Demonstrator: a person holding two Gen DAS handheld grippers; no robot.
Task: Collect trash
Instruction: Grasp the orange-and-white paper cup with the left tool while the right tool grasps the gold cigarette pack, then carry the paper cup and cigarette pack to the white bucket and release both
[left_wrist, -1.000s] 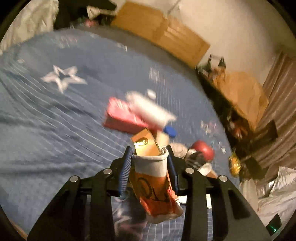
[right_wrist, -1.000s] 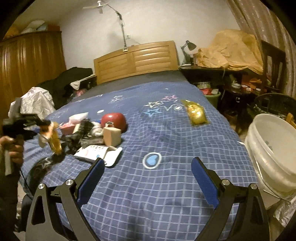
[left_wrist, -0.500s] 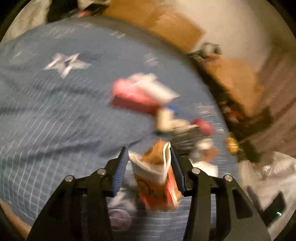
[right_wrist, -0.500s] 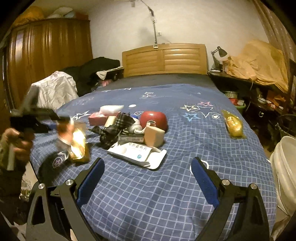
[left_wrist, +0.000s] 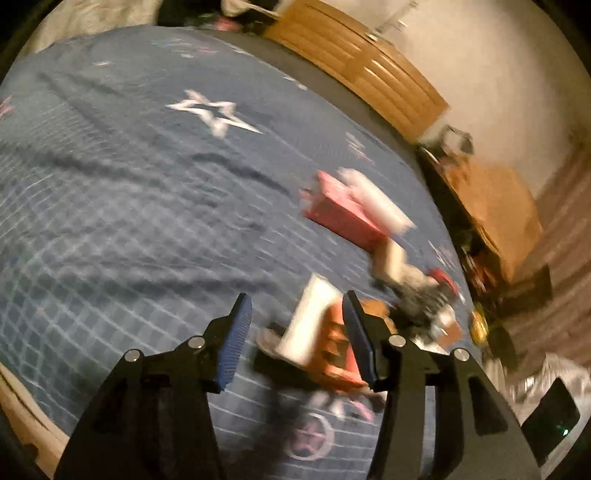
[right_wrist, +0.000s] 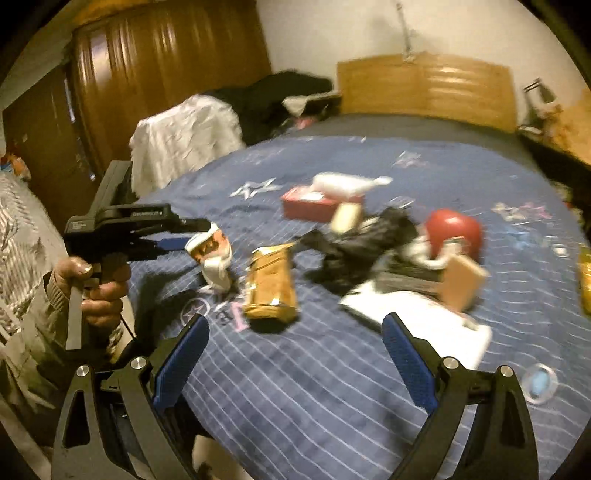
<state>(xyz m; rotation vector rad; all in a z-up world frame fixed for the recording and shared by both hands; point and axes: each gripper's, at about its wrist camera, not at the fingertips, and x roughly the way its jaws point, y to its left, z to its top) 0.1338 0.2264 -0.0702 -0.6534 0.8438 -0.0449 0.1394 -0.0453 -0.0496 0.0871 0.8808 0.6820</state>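
Right wrist: open left tool (right_wrist: 199, 236) beside orange cup (right_wrist: 212, 254).

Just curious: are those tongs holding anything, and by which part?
Nothing, it seems: the left tongs gape wider than the blurred cup between them, and the right tongs are open and empty.

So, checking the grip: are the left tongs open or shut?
Open. The left tongs stand wide apart, a clear gap between one pad and the orange-and-white cup; the other contact is blurred.

Bedroom: bed (right_wrist: 332, 369) w/ headboard (right_wrist: 424, 88), wardrobe (right_wrist: 147, 74).
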